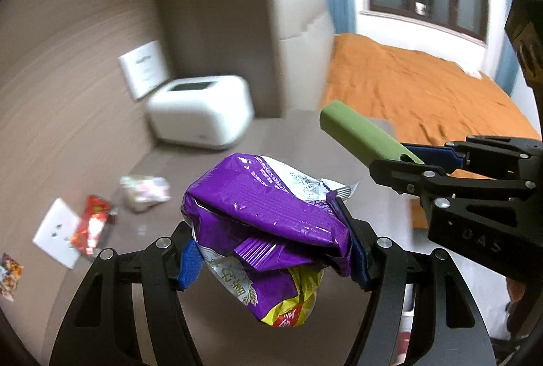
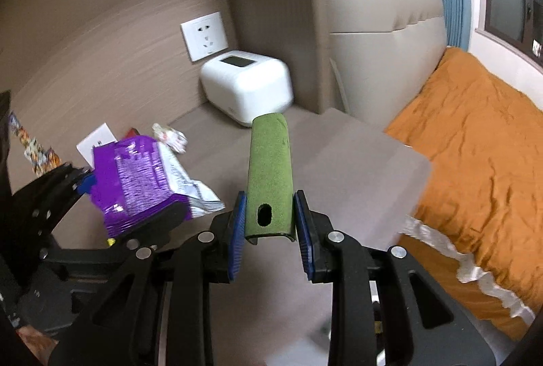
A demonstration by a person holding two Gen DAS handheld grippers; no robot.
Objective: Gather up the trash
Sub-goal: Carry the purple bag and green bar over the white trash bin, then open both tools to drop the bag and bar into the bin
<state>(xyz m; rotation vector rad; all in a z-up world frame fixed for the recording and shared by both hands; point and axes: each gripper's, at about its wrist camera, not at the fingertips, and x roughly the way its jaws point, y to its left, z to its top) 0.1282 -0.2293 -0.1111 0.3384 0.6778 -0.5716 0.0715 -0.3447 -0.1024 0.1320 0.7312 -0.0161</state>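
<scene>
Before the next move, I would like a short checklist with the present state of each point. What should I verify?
1. Left gripper shut on the purple wrapper: ok.
2. Right gripper shut on the green handle: ok.
3. The two grippers apart, not touching: ok, but close.
4. Trash remaining on the table: not ok; a red wrapper, a pale crumpled wrapper and a colourful wrapper lie there.
5. Trash bin in view for the drop: cannot tell, none visible.
</scene>
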